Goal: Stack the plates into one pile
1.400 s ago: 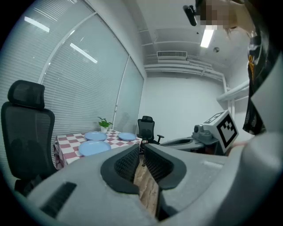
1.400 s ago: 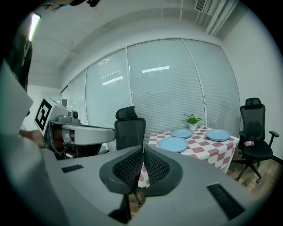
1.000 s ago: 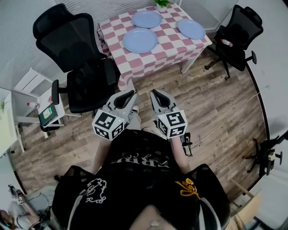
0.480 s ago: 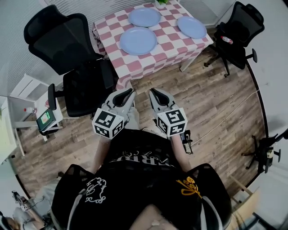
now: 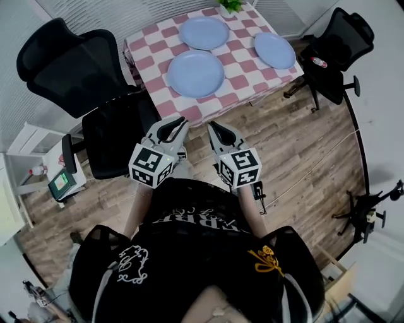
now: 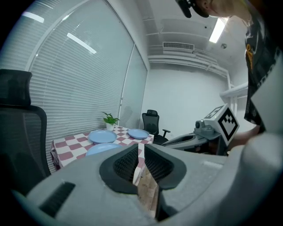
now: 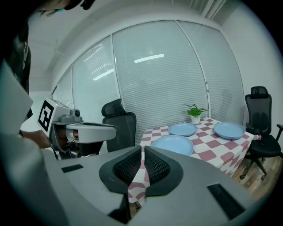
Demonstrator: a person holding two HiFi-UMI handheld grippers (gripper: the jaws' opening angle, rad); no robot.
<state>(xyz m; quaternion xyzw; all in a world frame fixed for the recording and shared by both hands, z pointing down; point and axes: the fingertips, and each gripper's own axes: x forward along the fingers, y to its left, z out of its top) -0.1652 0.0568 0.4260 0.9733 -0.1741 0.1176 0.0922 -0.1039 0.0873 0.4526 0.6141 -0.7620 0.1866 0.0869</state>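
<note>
Three light blue plates lie apart on a table with a pink-and-white checked cloth [image 5: 243, 66]. The nearest plate [image 5: 196, 73] is closest to me; another plate [image 5: 204, 32] lies at the far side and the third plate [image 5: 274, 50] at the right. My left gripper [image 5: 181, 121] and right gripper [image 5: 211, 126] are held side by side over the wooden floor, short of the table's near edge, both shut and empty. The same plates show in the left gripper view, the nearest plate [image 6: 102, 148] lowest, and in the right gripper view as the nearest plate [image 7: 173, 144].
A black office chair [image 5: 95, 94] stands left of the table, close to my left gripper. A second black chair [image 5: 334, 47] stands at the table's right. A small potted plant [image 5: 231, 5] sits at the table's far edge. A white side table [image 5: 44, 170] is at the left.
Both grippers have moved forward toward the table, still shut and side by side. The table and its plates now sit nearer and lower in the head view.
</note>
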